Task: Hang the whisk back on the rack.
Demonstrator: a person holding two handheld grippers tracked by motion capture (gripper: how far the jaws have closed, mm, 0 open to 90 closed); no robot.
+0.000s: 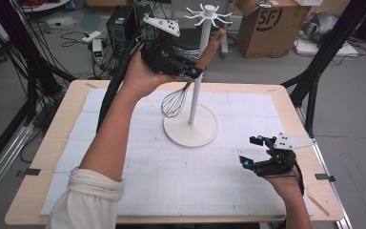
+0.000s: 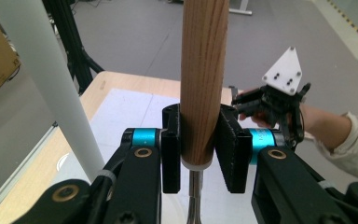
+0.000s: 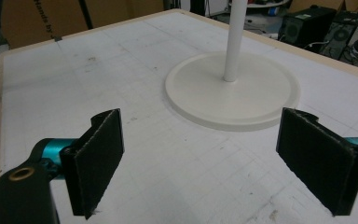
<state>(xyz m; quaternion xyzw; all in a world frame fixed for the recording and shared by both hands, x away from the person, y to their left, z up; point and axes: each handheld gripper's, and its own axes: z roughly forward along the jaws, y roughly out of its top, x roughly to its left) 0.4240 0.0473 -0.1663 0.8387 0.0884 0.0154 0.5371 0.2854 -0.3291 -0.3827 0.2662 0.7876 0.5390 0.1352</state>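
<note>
A whisk [image 1: 176, 101] with a wooden handle [image 1: 210, 47] hangs in the air, wire head down, beside the white pole [image 1: 201, 62] of a hook stand. My left gripper [image 1: 192, 72] is shut on the lower end of the whisk handle [image 2: 204, 79], raised well above the table. The stand's round base [image 1: 190, 125] rests on the white mat, and its hooks [image 1: 208, 15] spread out at the top. My right gripper [image 1: 251, 151] hovers low over the mat at the right, open, with nothing between its jaws; the stand base [image 3: 233, 91] lies ahead of it.
The table [image 1: 52, 143] carries a white gridded mat [image 1: 190, 176]. Behind it, on the floor, stand a cardboard box [image 1: 267, 24], a black case [image 1: 121, 24] and cables. Black frame legs [image 1: 314, 76] rise at the table's right and left sides.
</note>
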